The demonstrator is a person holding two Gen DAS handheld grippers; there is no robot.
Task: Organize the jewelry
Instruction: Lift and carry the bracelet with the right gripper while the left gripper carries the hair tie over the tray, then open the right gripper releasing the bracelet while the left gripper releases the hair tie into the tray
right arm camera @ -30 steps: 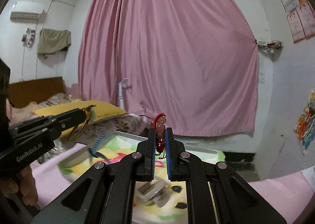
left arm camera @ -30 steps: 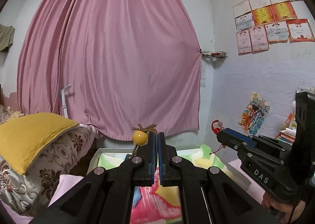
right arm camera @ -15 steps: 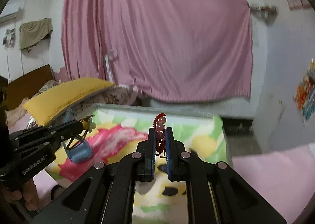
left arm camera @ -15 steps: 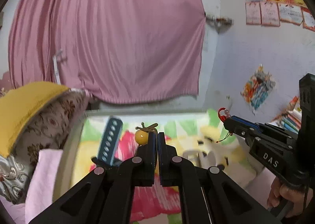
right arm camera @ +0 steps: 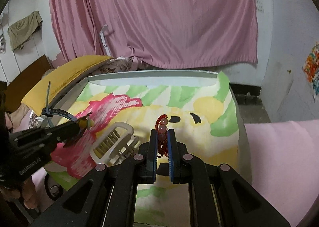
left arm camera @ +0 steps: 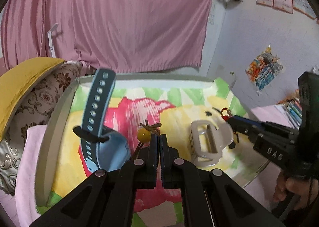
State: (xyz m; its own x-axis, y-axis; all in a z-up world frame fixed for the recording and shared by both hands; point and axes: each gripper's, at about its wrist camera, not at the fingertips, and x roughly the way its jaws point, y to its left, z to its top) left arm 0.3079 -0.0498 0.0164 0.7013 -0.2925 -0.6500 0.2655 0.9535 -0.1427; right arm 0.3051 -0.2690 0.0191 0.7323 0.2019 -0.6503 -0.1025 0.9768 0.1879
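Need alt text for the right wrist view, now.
Right gripper is shut on a red bead bracelet, above a colourful tray. At left, the left gripper holds a yellow bead on cord; a white clip lies in the tray.

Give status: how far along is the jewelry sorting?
Nothing looks put away yet. In hand: left gripper shut on the yellow bead cord, right gripper shut on the red bracelet. Left: place both; watch strap and white holder sit loose on the tray.

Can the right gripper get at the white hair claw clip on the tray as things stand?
Probably not yet: the right gripper is shut on the red bead bracelet. The path itself looks free; the white hair claw clip lies uncovered on the tray just beside it.
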